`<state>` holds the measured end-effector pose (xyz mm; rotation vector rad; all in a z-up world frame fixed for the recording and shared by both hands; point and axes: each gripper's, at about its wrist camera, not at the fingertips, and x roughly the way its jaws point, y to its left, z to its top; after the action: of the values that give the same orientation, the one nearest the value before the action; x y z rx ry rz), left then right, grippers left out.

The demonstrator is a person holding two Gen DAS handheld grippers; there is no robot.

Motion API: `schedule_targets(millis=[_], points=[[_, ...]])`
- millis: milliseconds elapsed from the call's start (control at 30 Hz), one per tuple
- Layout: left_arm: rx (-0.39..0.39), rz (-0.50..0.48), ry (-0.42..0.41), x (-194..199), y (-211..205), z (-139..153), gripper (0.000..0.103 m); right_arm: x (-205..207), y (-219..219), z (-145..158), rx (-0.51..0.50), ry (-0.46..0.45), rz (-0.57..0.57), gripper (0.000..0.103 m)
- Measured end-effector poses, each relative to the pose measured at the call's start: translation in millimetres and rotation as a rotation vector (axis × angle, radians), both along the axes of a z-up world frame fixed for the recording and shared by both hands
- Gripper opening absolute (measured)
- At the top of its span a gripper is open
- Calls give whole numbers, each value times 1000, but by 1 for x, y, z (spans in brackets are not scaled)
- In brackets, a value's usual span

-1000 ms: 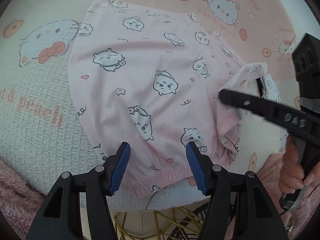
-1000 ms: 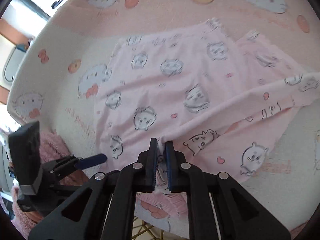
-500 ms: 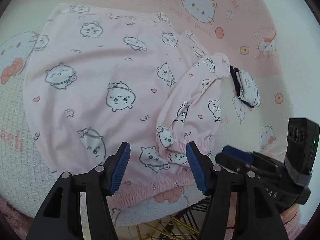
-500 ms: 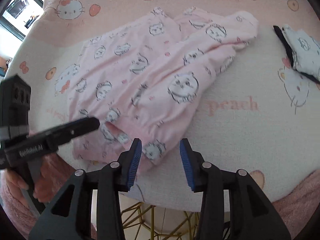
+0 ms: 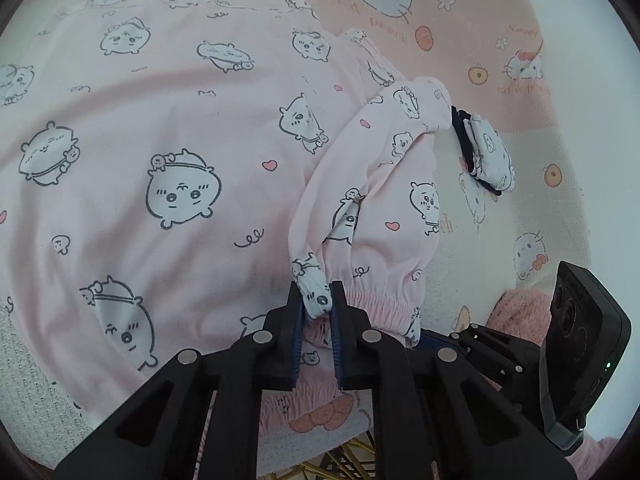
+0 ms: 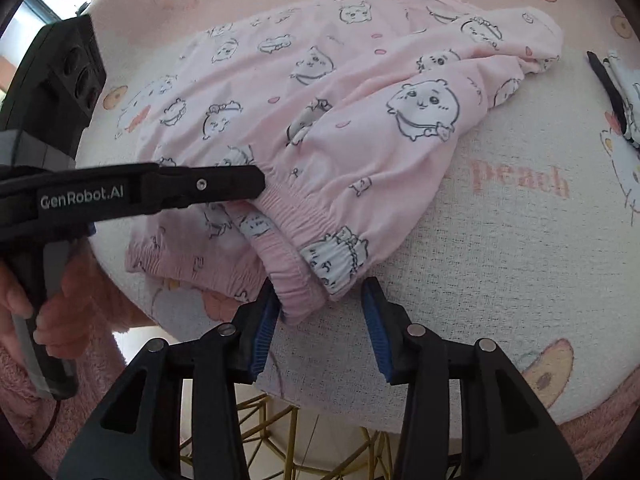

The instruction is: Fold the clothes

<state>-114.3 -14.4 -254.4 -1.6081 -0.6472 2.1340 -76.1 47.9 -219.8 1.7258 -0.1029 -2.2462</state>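
Left wrist view: your pale pink pyjama trousers printed with white cartoon animals lie spread on the pink-and-cream towelling table cover with cat and peach prints. One leg is folded back over the other, so its cuff sits by the elastic waistband at the near edge. Your left gripper is closing its jaws on a bunched bit of that fabric, and the blue pads already pinch it from both sides. Your right gripper stands with its jaws apart around the gathered pink waistband. The left pad is touching the cloth and the right pad is clear of it. A small folded white garment with dark trim lies beside the trousers, apart from them. A gold wire frame shows under the table edge.
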Motion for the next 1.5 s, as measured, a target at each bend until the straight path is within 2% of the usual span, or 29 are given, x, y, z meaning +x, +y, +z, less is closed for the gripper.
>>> schedule_targets(millis=[133,267,367,467,567,833,1033,1167,1200,1300,1400,1467,1500], points=[[74,1,65,6,-3,22,12,-4,14,5,18,56,-83,43],[67,9,47,9,-4,22,12,-17,10,3,31,75,-116,43],[61,24,23,12,-6,17,13,-14,8,8,32,58,-110,43],[55,36,8,14,-9,13,13,1,10,15,-8,43,-62,43],[69,38,11,15,-12,13,13,12,5,17,10,58,-40,43],[115,54,11,23,-11,14,13,3,-17,-1,16,97,-7,43],[144,79,54,29,-19,26,12,7,-24,11,205,264,-26,41],[117,97,24,31,-25,21,10,9,-21,22,275,340,-59,34],[117,97,3,32,-27,17,11,9,-20,23,277,339,-63,34],[151,110,-59,32,-35,5,11,9,-6,14,183,232,-63,34],[177,139,-65,31,-40,2,22,11,-1,15,125,202,-56,34],[227,155,-58,28,-41,3,51,11,-2,17,94,201,-34,34],[258,164,-60,27,-41,3,53,12,-3,18,79,201,-23,34]])
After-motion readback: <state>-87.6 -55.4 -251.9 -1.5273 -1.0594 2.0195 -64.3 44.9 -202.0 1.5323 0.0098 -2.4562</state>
